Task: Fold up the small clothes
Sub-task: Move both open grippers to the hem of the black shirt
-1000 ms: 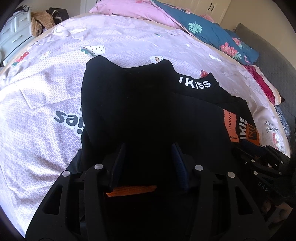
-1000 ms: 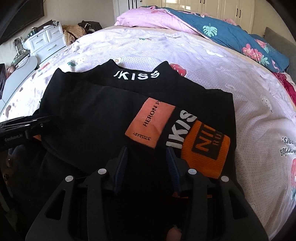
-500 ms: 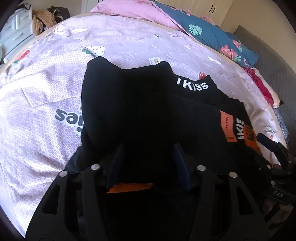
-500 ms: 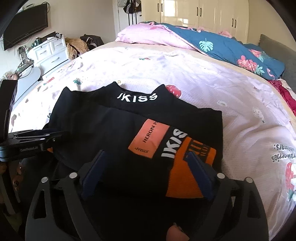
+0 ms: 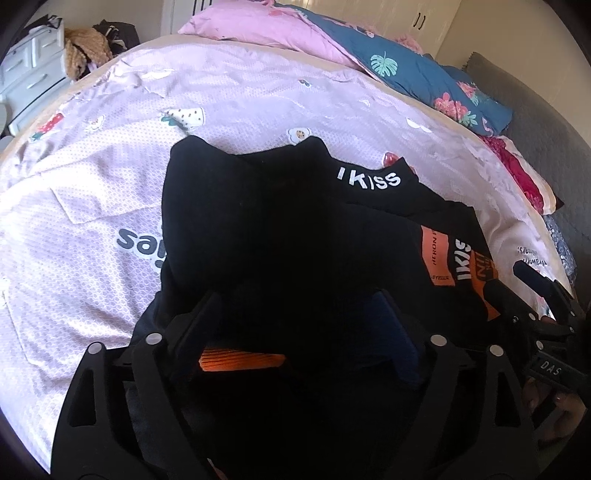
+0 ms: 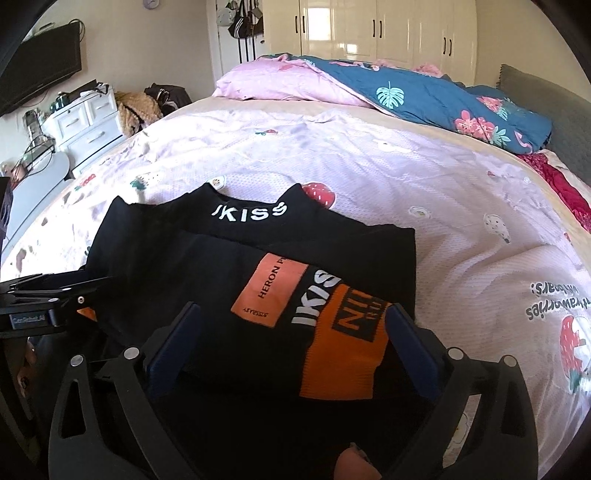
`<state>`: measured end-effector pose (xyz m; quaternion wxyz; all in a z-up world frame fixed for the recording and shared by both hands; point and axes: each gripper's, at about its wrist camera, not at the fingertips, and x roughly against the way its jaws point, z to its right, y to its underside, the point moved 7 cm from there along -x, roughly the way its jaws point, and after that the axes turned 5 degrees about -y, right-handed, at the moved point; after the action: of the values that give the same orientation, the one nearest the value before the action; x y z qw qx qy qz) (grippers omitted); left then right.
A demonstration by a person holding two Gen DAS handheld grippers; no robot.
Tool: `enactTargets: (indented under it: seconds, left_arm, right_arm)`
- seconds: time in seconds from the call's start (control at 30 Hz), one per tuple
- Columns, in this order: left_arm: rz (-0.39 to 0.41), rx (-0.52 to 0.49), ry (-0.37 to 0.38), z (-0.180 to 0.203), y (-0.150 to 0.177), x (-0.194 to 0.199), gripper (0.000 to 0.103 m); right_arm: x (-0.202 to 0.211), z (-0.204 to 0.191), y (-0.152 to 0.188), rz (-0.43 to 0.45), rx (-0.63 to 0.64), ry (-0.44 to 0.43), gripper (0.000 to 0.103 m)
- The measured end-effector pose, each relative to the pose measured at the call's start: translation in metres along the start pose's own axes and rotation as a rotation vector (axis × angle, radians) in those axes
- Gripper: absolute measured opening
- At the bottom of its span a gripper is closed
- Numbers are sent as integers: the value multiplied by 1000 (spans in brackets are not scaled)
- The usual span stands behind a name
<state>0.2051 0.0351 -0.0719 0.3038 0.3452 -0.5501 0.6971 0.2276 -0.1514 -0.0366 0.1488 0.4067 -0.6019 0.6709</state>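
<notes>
While tilted downward, both grippers (image 5: 299,325) (image 6: 291,347) wide over folded black garment (image 6: 207,269).

A home bedroom, large bed (image 6: 369,177) with strawberry-print pink sheet, pink and blue floral duvet (image 6: 388,92) heaped at its far end, cream wardrobe doors (image 6: 388,33) behind the bed, white drawer unit (image 6: 86,122) and wall-mounted television (image 6: 40,70) to its left

Both tongs, left (image 5: 299,325) and right (image 6: 291,343), tilt downward, jaws just spread wide.
</notes>
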Motion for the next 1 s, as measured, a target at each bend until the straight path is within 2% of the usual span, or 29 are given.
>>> enactTargets:
  seconds: [0.03, 0.1, 0.6, 1.0]
  left_arm:
    - [3, 4, 0, 0, -1, 2, 88]
    - [13, 5, -6, 1, -2, 5, 94]
    - [83, -7, -38, 1, -7, 49, 94]
    - [112, -34, -42, -6, 13, 86, 94]
  right_arm:
    - [1, 0, 0, 2, 0, 1, 99]
    - [3, 1, -1, 8, 0, 4, 99]
    - [51, -6, -16, 111, 17, 0, 99]
    - [93, -6, 7, 112, 18, 12, 99]
